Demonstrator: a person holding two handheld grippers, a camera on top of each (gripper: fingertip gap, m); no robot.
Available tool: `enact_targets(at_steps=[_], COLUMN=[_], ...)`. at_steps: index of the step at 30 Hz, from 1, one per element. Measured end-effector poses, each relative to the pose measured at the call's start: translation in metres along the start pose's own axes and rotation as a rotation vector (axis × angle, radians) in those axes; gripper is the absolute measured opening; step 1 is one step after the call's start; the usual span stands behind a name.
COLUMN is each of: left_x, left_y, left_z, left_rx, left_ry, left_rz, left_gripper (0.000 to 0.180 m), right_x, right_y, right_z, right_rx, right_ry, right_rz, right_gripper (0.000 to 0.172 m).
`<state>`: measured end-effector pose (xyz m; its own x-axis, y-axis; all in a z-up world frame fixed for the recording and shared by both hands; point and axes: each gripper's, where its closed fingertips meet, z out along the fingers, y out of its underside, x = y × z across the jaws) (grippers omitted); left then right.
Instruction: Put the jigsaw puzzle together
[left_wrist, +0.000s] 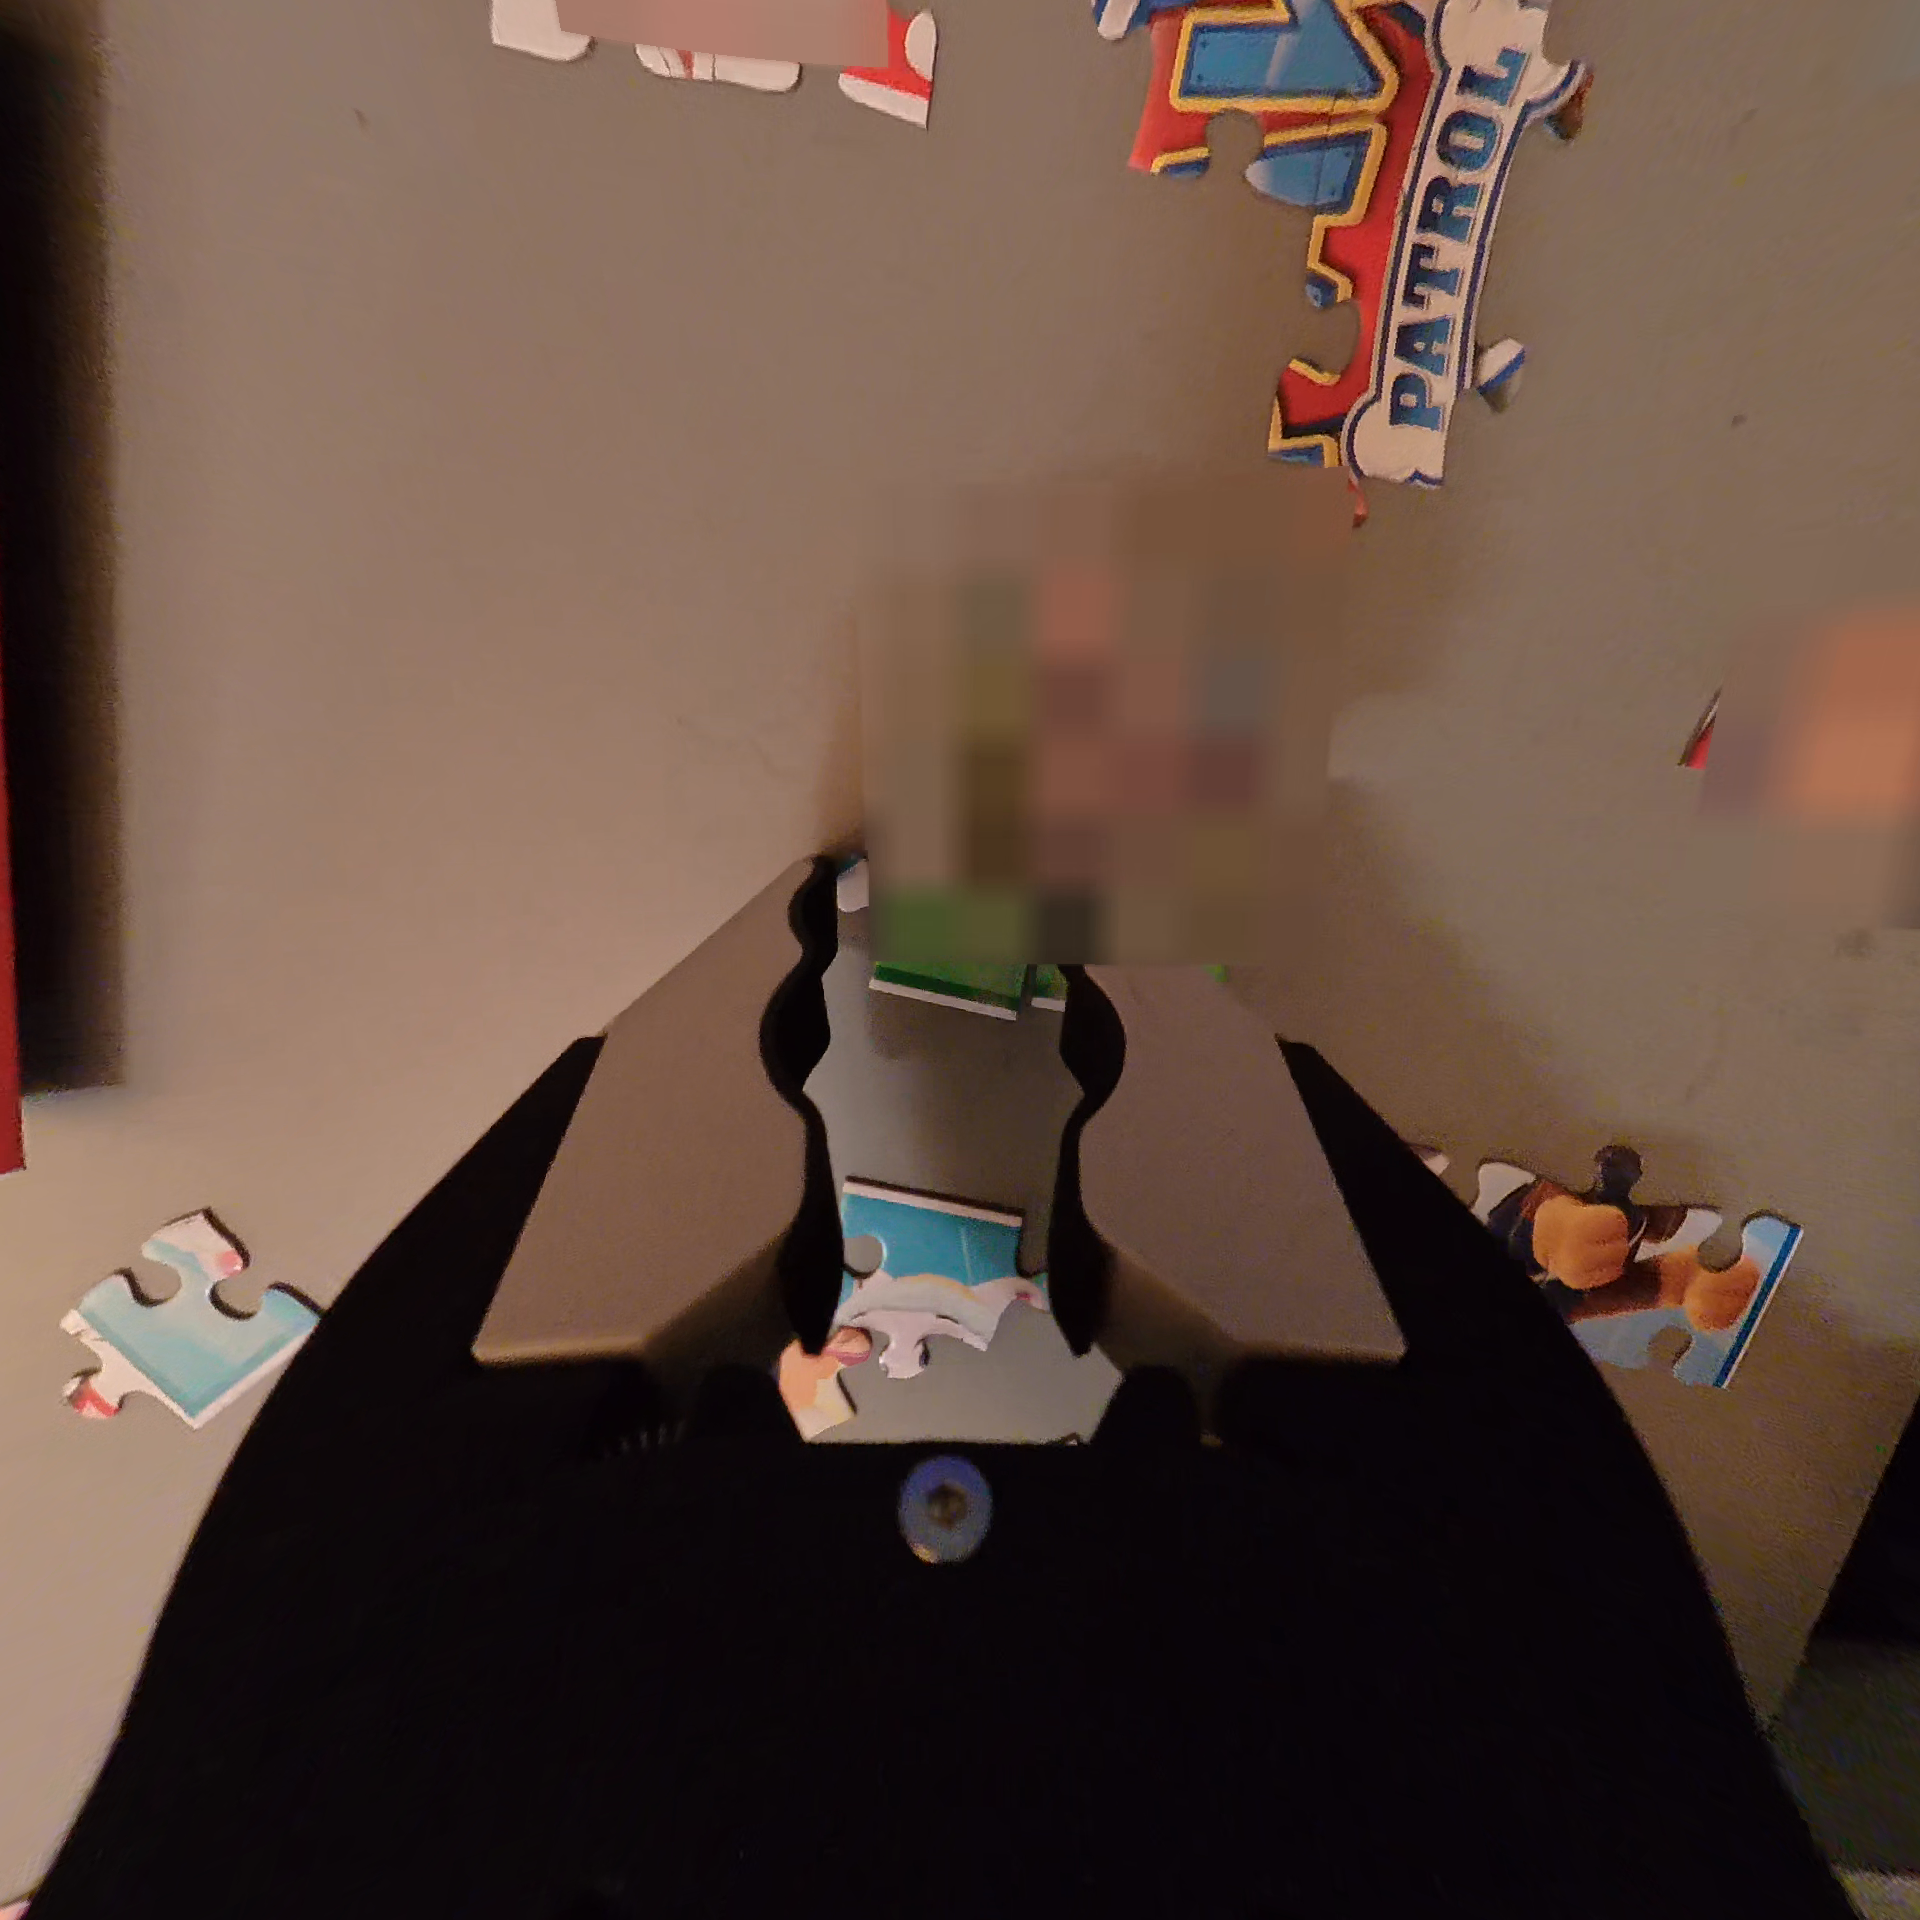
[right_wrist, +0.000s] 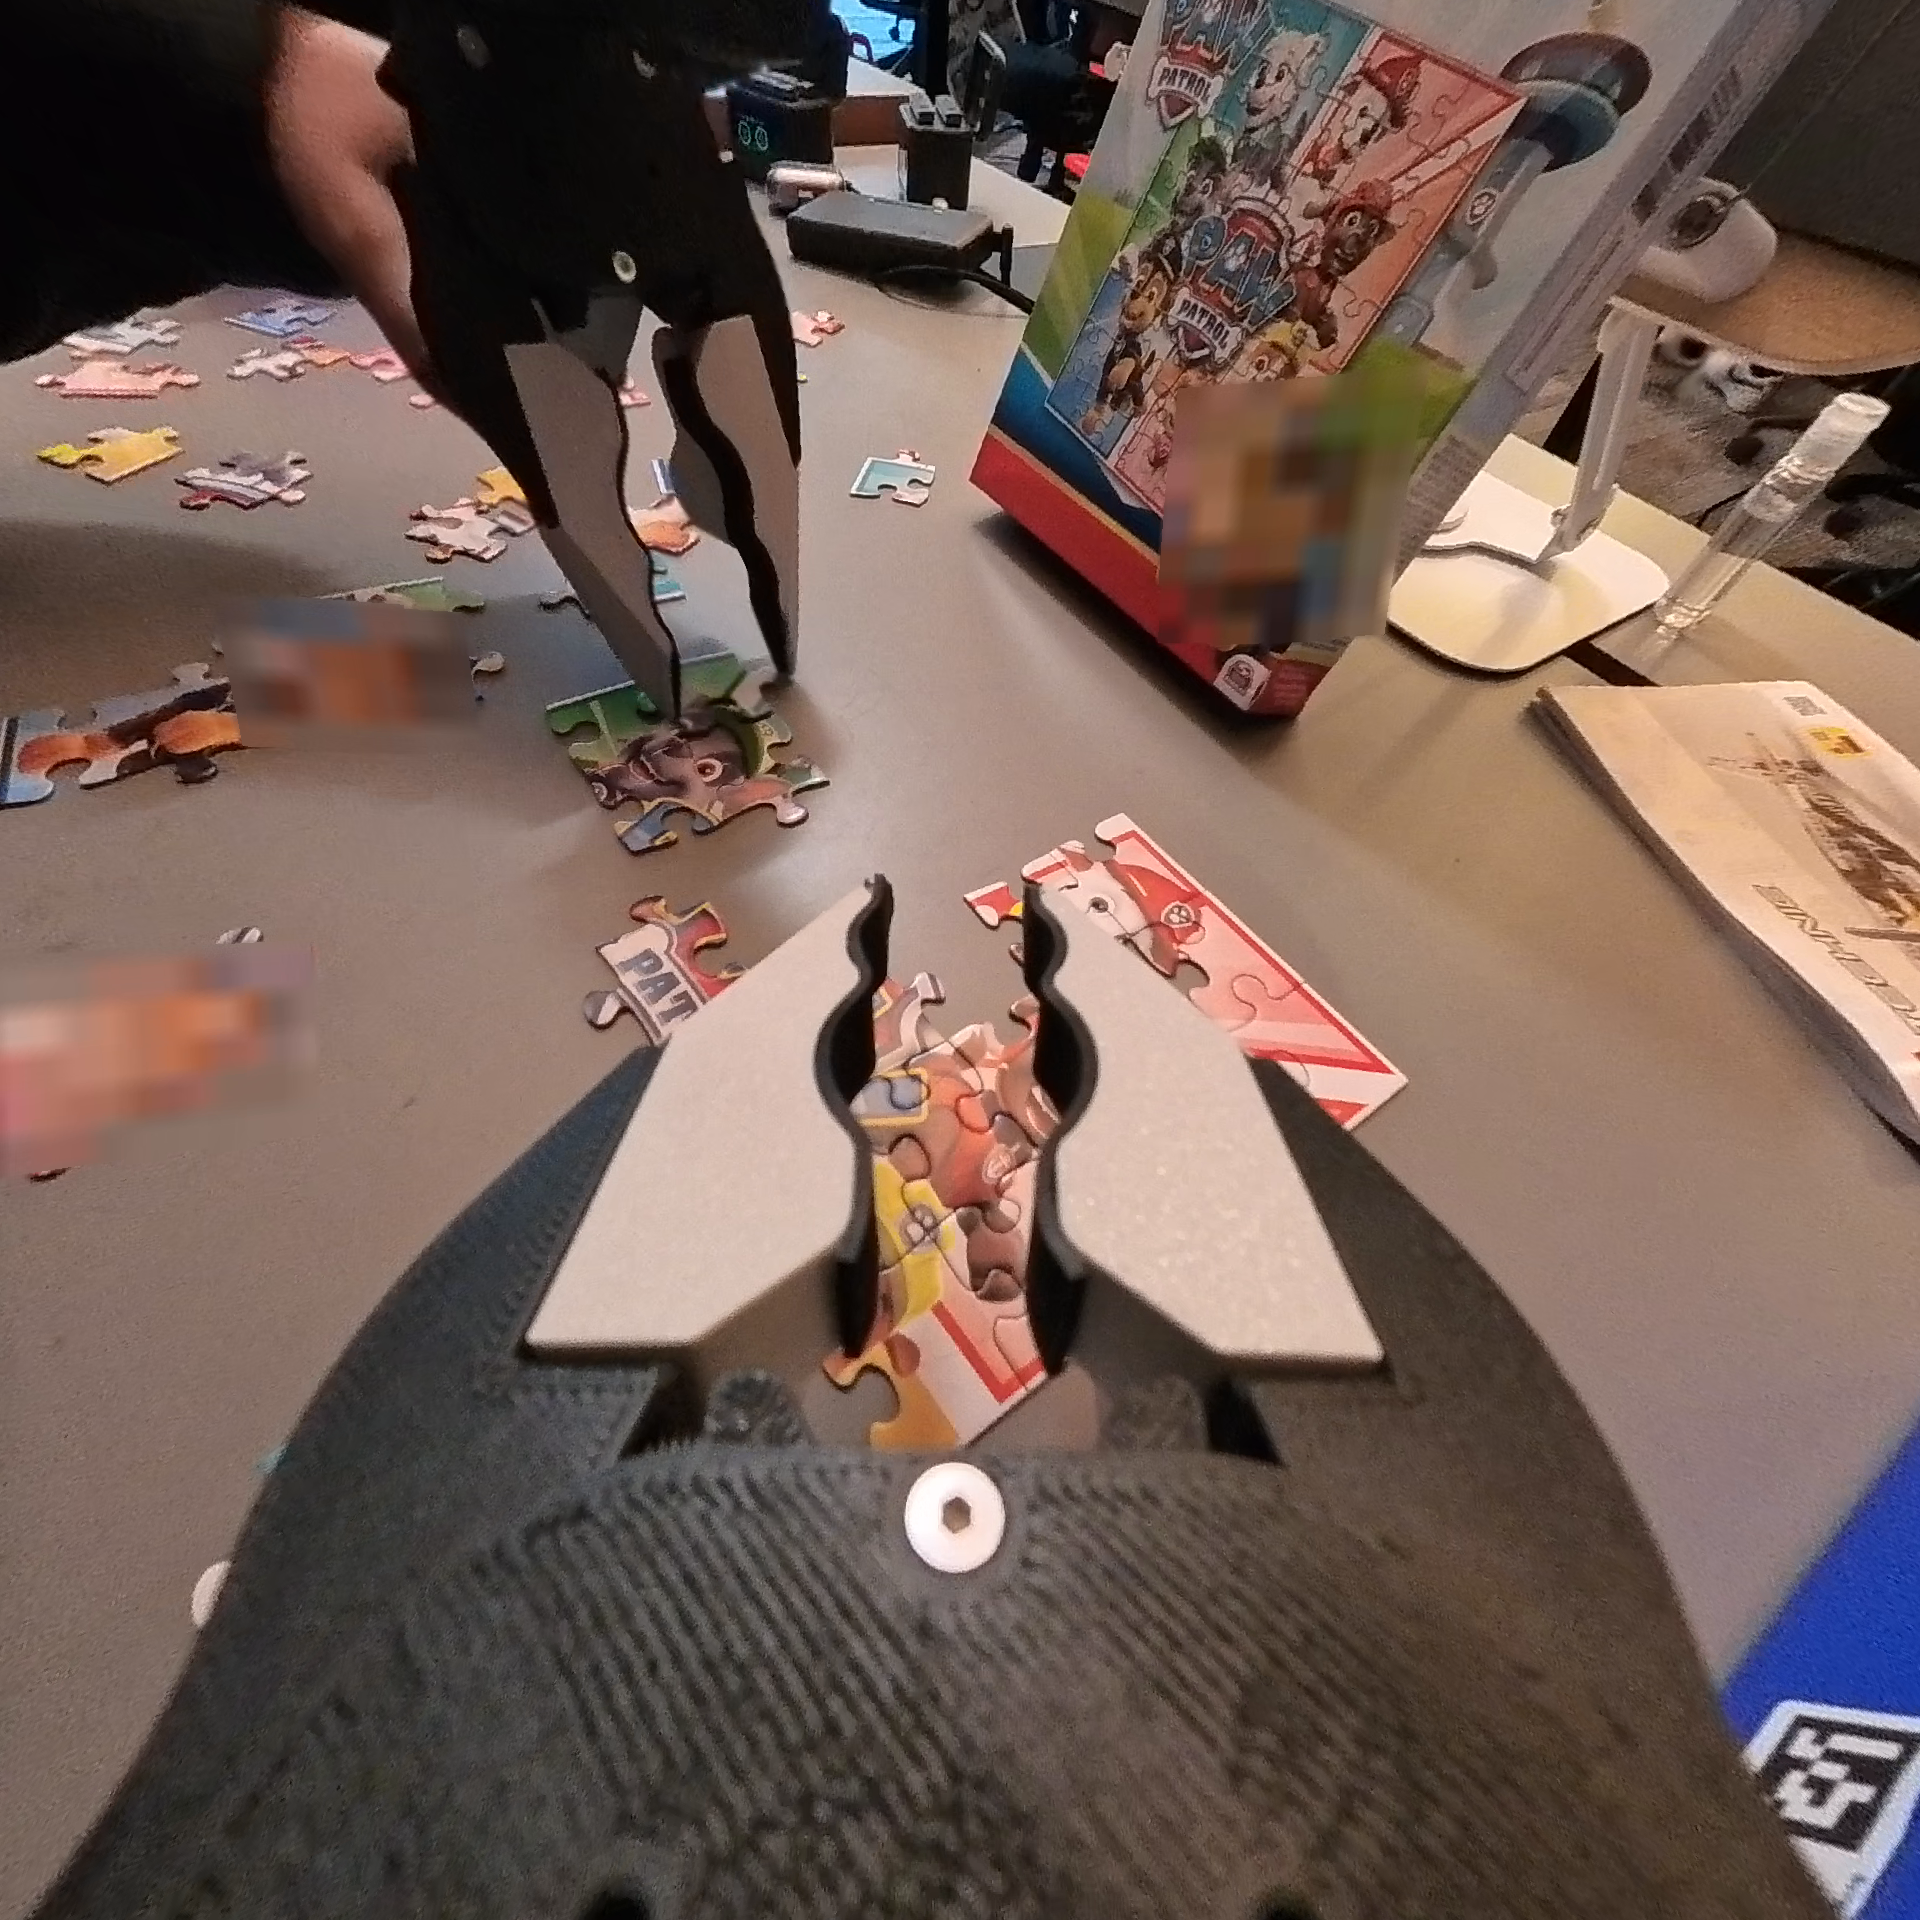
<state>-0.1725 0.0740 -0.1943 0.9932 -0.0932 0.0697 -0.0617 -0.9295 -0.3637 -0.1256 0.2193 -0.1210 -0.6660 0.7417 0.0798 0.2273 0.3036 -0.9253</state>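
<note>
The green puzzle cluster (right_wrist: 686, 764) lies flat on the grey table (right_wrist: 1039, 665), left of the upright puzzle box (right_wrist: 1247, 343); its long axis runs from the green edge near your left gripper (right_wrist: 727, 675) toward the lower right. Your left gripper stands nearly upright over that green edge, fingertips (right_wrist: 665, 686) down at the pieces, jaws moderately apart; whether they pinch a piece I cannot tell, since the tips are partly masked. Your right gripper (right_wrist: 956, 914) hovers above the red puzzle section (right_wrist: 1247, 987), jaws narrow with nothing between them. Bare table lies between the two clusters and toward the box. Loose pieces (right_wrist: 239, 478) crowd the far left, and a booklet (right_wrist: 1766, 862) lies to the right.
</note>
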Motion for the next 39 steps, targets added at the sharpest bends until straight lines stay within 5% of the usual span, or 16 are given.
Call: enact_targets(at_steps=[39], left_x=[-0.0012], left_y=[0.0009], left_z=[-0.0048], left_rx=[0.045], left_ry=[-0.002], left_rz=[-0.090], left_gripper=[0.035], right_x=[-0.0008], right_y=[-0.0006], right_z=[0.0003], right_rx=[0.001], right_ry=[-0.001], right_rz=[-0.003], right_gripper=[0.024])
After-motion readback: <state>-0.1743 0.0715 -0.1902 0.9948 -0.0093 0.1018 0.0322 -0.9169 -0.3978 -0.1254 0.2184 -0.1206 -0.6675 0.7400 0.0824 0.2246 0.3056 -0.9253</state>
